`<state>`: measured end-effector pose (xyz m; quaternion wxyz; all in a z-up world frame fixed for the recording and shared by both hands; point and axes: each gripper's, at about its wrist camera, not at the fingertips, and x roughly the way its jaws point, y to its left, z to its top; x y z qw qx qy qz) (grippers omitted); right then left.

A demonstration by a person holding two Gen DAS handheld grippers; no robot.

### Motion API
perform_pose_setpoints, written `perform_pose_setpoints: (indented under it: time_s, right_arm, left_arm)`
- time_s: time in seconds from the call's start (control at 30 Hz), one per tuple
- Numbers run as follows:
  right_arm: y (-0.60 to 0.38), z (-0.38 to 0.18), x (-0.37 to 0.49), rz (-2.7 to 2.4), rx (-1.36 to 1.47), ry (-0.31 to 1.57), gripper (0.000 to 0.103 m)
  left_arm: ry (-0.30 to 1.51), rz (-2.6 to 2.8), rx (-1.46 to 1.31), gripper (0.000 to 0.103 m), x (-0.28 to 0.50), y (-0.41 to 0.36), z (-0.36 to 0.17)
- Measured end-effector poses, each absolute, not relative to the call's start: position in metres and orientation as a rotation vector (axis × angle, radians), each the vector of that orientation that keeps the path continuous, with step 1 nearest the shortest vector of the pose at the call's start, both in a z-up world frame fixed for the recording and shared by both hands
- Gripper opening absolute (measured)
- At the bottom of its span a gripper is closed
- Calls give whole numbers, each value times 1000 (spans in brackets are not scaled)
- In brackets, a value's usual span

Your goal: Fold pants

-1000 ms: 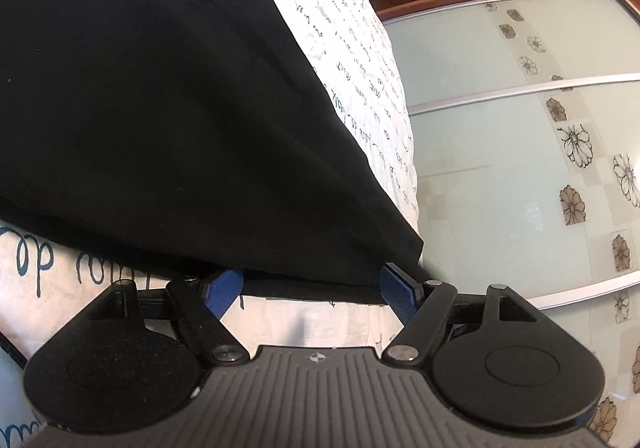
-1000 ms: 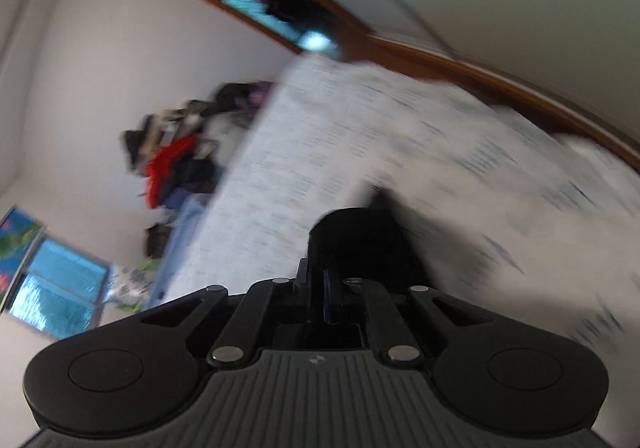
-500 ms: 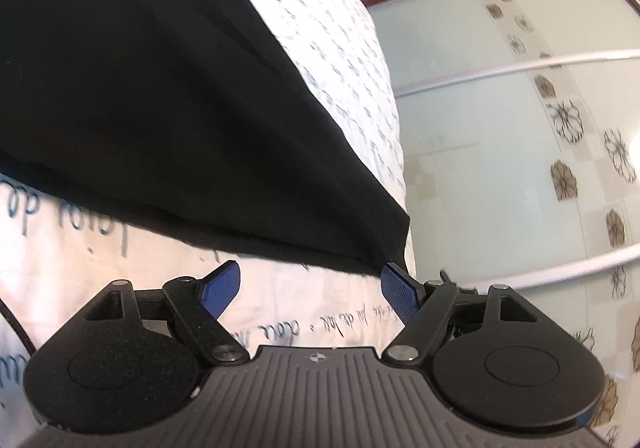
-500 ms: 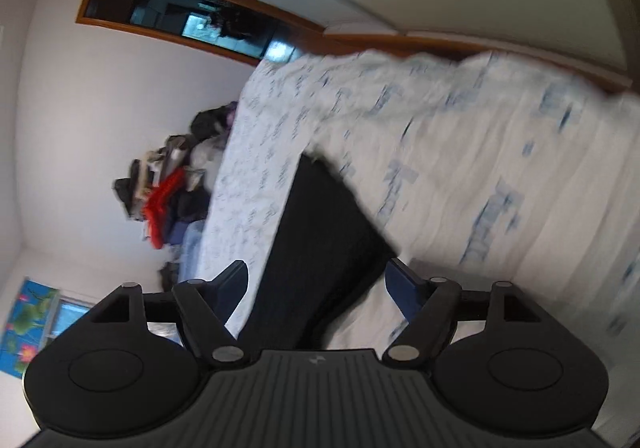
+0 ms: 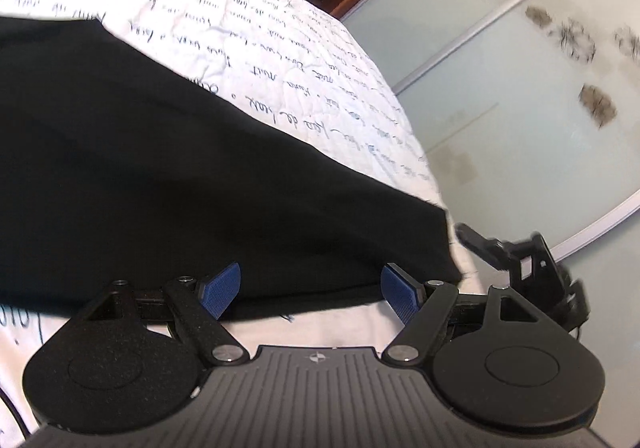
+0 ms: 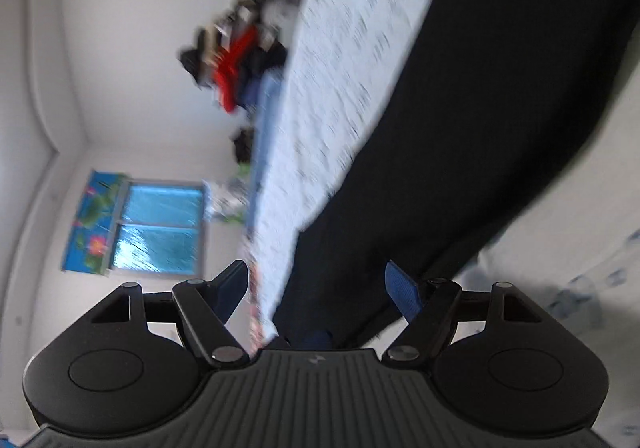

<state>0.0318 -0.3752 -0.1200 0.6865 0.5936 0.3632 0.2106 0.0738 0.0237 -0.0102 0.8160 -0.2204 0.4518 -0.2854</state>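
Note:
The black pants [image 5: 180, 176] lie flat on a white bedspread with blue script [image 5: 280, 60]. My left gripper [image 5: 310, 290] is open, its blue pads either side of the pants' near edge, close to a corner [image 5: 444, 248]. The right gripper [image 5: 520, 260] shows beyond that corner in the left wrist view. In the blurred right wrist view the right gripper [image 6: 316, 288] is open over the pants [image 6: 460, 128], which stretch away along the bed [image 6: 340, 108].
A sliding wardrobe door with flower motifs [image 5: 560, 88] stands right beside the bed edge. A pile of clothes [image 6: 236, 64] lies past the bed's far end, by a wall with a blue window [image 6: 156, 224].
The right gripper opened and let go of the black cloth, then swung round over the pants. The left gripper stayed open and shifted along the pants' edge.

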Motion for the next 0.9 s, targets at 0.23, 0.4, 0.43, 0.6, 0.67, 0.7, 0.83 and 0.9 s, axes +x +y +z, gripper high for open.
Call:
perform_pose_setpoints:
  time_s: [0.23, 0.4, 0.43, 0.6, 0.67, 0.7, 0.83, 0.9]
  right_arm:
    - [-358, -131, 50, 352, 1301, 958, 74]
    - [-349, -132, 50, 292, 1283, 952, 75]
    - [-348, -134, 49, 276, 1276, 955, 75]
    - [-330, -122, 44, 222, 1159, 925, 68]
    - [-333, -119, 37, 210, 1171, 937, 67]
    - [-337, -120, 33, 204, 1198, 934, 67]
    - [-332, -128, 38, 169, 1257, 937, 69]
    - [-321, -125, 48, 202, 1245, 950, 71]
  left_arm:
    - [967, -607, -553, 79, 70, 40, -17]
    - [968, -594, -588, 79, 71, 48, -24]
    - [965, -599, -590, 79, 70, 48, -24]
    - [956, -601, -620, 80, 68, 58, -25]
    - [942, -616, -655, 80, 67, 65, -25]
    - [937, -621, -667, 81, 66, 68, -25]
    - [949, -604, -686, 81, 68, 71, -27]
    - [949, -609, -686, 81, 67, 71, -27]
